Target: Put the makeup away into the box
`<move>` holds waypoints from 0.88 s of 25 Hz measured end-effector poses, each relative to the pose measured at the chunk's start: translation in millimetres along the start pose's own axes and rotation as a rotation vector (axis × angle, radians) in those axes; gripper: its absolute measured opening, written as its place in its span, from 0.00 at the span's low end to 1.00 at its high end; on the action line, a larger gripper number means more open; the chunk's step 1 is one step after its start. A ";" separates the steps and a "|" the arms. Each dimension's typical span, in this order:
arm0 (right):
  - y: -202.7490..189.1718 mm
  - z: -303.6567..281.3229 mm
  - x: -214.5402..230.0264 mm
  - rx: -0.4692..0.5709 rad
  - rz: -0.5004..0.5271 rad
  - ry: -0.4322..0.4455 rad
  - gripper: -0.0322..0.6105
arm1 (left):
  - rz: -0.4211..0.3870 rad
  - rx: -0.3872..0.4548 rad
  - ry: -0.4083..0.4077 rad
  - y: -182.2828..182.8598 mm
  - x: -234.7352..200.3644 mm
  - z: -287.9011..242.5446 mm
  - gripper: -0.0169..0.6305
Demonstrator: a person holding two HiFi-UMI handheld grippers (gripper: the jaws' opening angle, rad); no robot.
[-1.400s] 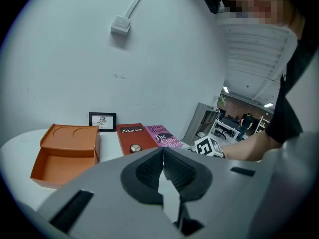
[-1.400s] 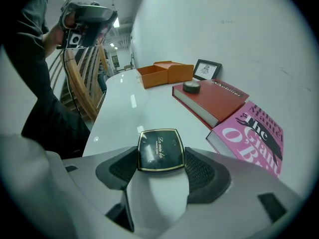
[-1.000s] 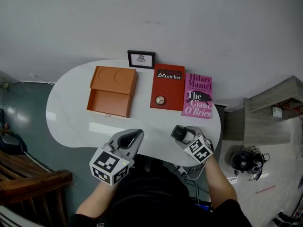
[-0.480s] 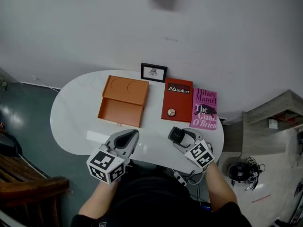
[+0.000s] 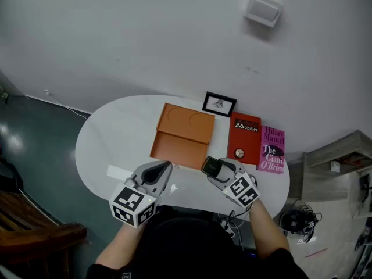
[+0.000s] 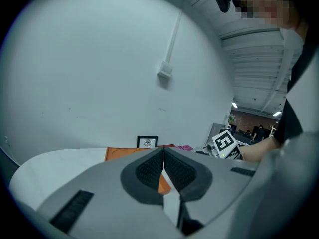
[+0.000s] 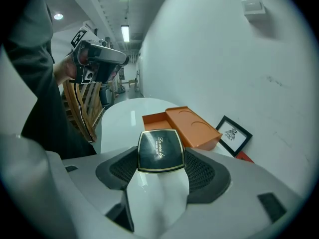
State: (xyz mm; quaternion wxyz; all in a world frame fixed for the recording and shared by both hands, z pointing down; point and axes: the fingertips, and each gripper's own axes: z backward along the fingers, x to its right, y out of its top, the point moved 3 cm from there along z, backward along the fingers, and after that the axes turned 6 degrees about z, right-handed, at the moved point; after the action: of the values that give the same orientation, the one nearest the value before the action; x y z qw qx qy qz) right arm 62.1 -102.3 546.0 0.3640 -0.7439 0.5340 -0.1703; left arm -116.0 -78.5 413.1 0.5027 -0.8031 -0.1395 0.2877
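white table (image 5: 110, 138) | framed picture (image 5: 219, 103) at far edge | red book (image 5: 244, 138) just beside pink book (image 5: 272, 150) | wall box (image 5: 263, 9) above

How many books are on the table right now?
2. A red book lies right of the orange box; a pink book lies beside it, further right. None looks hidden.

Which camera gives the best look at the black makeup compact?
The right gripper view: the black compact sits large and central, clamped in the right tool, gold rim and lid lettering visible. The head view shows it small and dark. The left gripper view doesn't show it.
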 end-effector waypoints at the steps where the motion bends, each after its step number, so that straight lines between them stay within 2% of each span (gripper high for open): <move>1: 8.3 -8.2 -3.1 -0.003 -0.001 -0.003 0.47 | -0.002 0.003 -0.006 2.2 -10.1 5.5 0.05; 7: 54.3 -51.0 -21.6 -0.012 -0.025 0.002 0.47 | -0.018 0.010 -0.042 15.4 -59.6 35.3 0.05; 13: 81.0 -82.3 -34.6 -0.056 0.035 0.023 0.47 | 0.025 0.009 -0.043 12.8 -88.4 44.3 0.05; 22: 65.5 -107.1 -18.8 -0.110 0.049 0.072 0.47 | 0.065 -0.016 -0.034 10.7 -99.0 21.5 0.05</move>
State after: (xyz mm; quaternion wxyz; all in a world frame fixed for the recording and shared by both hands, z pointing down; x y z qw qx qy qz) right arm -57.6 -134.4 573.6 0.3073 -0.7430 0.5731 -0.1583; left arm -208.4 -118.6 428.4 0.4843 -0.8062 -0.1241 0.3163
